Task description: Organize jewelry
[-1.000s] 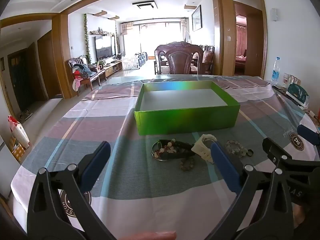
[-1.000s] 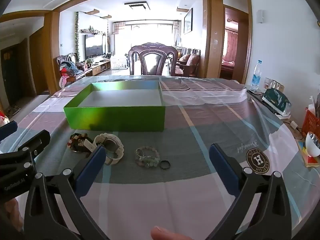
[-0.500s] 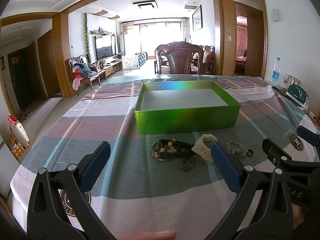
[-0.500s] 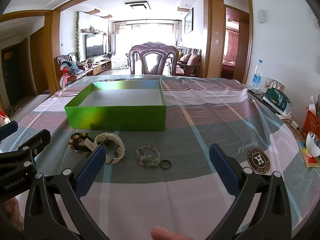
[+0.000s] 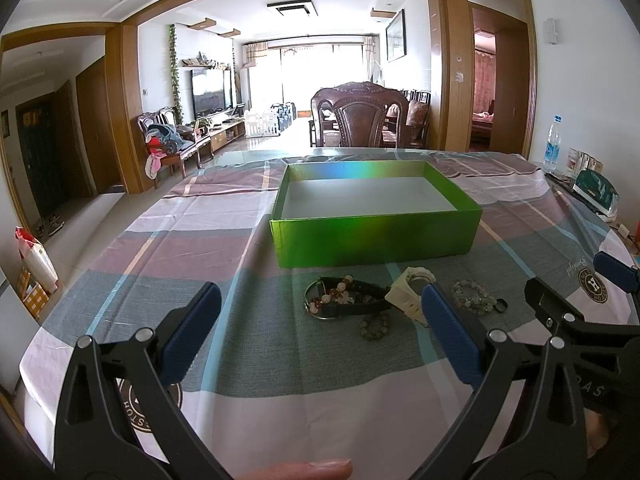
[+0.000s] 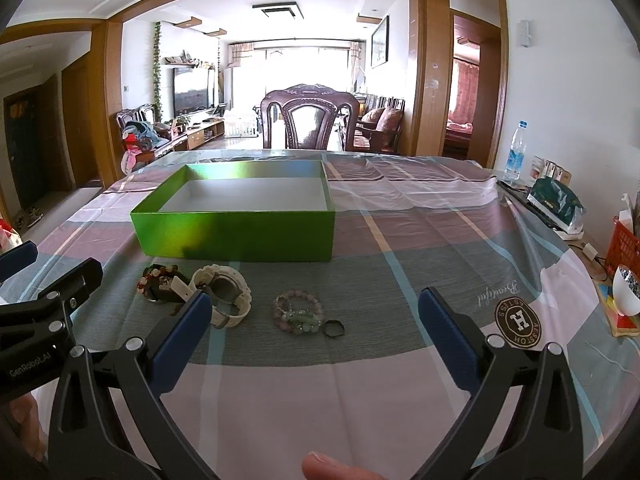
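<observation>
While the left gripper (image 5: 316,328) hung just above the surface (image 5: 280,368) with its blue-padded jaws spread wide and nothing between them, its camera looked far across a checked cloth to an open green box (image 5: 376,236) with a bare pale floor. Near that box's front wall lay the jewelry: a dark strap with red and pale beads (image 5: 344,300), a cream watch (image 5: 412,288) touching its right end, a small brown bead bracelet (image 5: 374,326) nearer the camera, and a pale green and pink bracelet (image 5: 472,298) further right with a small dark ring (image 5: 500,303) just beside it. The right gripper (image 5: 576,304) showed at the right edge, and a fingertip (image 5: 312,470) at the bottom. From the right wrist view, the right gripper (image 6: 314,326) was likewise wide open and empty, low over the cloth. The green box (image 6: 236,236) stood left of centre, well apart from both grippers. In front of it the beaded strap (image 6: 160,282) and cream watch (image 6: 224,292) lay touching, partly behind the left blue pad (image 6: 182,336); the pale bracelet (image 6: 298,312) and dark ring (image 6: 334,328) lay between the jaws, farther off. The left gripper (image 6: 36,292) entered at the left edge. A water bottle (image 6: 516,152) and a dark green packet (image 6: 556,204) stood far right.
</observation>
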`<state>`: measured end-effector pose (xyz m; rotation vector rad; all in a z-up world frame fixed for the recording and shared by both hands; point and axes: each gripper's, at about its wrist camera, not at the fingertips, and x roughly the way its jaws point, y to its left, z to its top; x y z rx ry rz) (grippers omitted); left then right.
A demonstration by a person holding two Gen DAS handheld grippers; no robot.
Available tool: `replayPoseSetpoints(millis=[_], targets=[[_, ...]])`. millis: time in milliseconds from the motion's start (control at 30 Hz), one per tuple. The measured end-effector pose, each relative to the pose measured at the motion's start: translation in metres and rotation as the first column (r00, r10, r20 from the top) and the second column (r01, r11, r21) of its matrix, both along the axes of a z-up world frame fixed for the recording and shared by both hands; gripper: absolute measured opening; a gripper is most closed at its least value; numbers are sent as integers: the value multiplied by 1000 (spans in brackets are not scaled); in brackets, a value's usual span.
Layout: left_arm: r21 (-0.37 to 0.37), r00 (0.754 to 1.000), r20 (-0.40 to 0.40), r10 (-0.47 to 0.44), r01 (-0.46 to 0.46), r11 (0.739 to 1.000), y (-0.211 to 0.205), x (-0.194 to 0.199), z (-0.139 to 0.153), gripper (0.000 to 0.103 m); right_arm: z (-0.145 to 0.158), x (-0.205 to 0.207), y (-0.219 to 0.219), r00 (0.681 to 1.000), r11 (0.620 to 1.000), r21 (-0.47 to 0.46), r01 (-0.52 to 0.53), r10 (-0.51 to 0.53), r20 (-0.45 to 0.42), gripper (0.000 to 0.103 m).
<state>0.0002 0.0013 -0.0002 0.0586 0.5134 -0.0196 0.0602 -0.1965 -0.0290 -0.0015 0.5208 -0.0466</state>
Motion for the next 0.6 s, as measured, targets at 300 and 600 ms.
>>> replayPoseSetpoints(millis=[300, 600], targets=[[2, 1000, -1, -1, 1, 1000, 0, -3, 0, 99, -1, 0, 1, 1000, 1000, 0, 0, 0, -1, 101], [0, 1000, 0, 0, 0, 1000, 1, -2, 0, 99, -1, 0, 1, 1000, 1000, 0, 0, 0, 0, 101]])
